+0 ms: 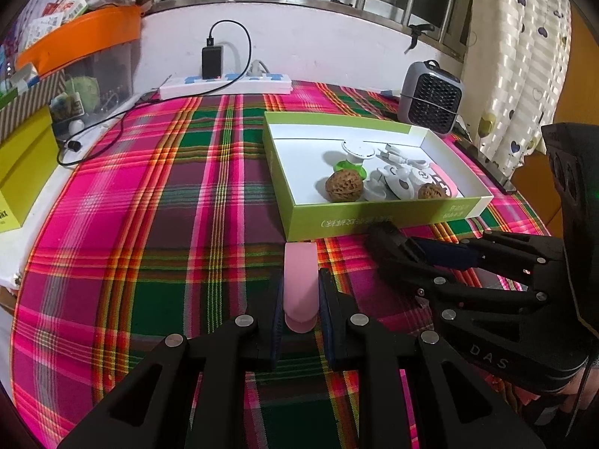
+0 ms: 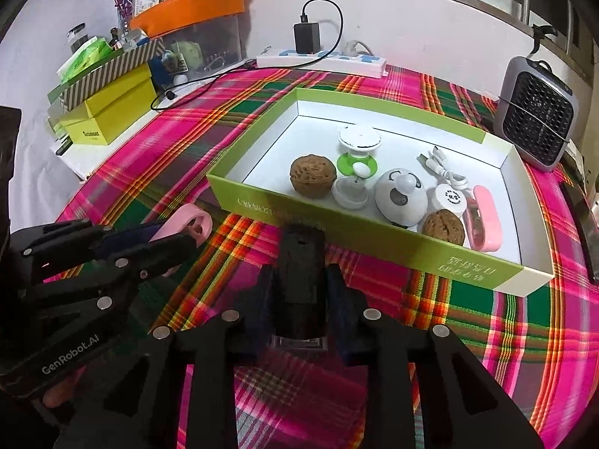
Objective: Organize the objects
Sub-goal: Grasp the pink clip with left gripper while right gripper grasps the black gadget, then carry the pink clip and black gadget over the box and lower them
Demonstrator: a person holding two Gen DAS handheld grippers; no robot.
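Counter [image 1: 157, 224], covered by a pink, green and maroon plaid cloth. Left hand-held gripper [image 1: 299, 292]: jaws nearly together, clamped on a pink clip-like object [image 1: 300, 284] that stands lengthwise between the pads, its far end reaching toward the near wall of the box; seen from the right wrist view, this same pink object [image 2: 191, 224] pokes out beyond the left gripper's [image 2: 164, 241] tips at the left. Right hand-held gripper [image 2: 301, 288]: jaws narrowed around a black rectangular object [image 2: 301, 269], pads against its two sides, the object pointing at the near wall of the box and just short of it; in the left wrist view the right gripper [image 1: 397, 247] lies at the right with that black object [image 1: 382, 237] at its tip. Green-sided cardboard box [image 2: 374, 239], white inside, open-topped, lying far and right of both grippers. Contents: a large walnut [image 2: 312, 176], a smaller walnut [image 2: 443, 228], a white and green suction-cup stand [image 2: 357, 149], a round white gadget with grey markings [image 2: 400, 198], a small round white tin [image 2: 451, 198], a coiled white cable [image 2: 445, 168], and a second pink clip-like item [image 2: 485, 217] at the right end. Far edge of counter: white power strip [image 2: 322, 60] with a black charger [image 2: 306, 37] plugged in. Far right: grey mini fan heater [image 2: 535, 119]. Far left: yellow boxes [image 2: 112, 112] and an orange-lidded bin [image 2: 194, 11].
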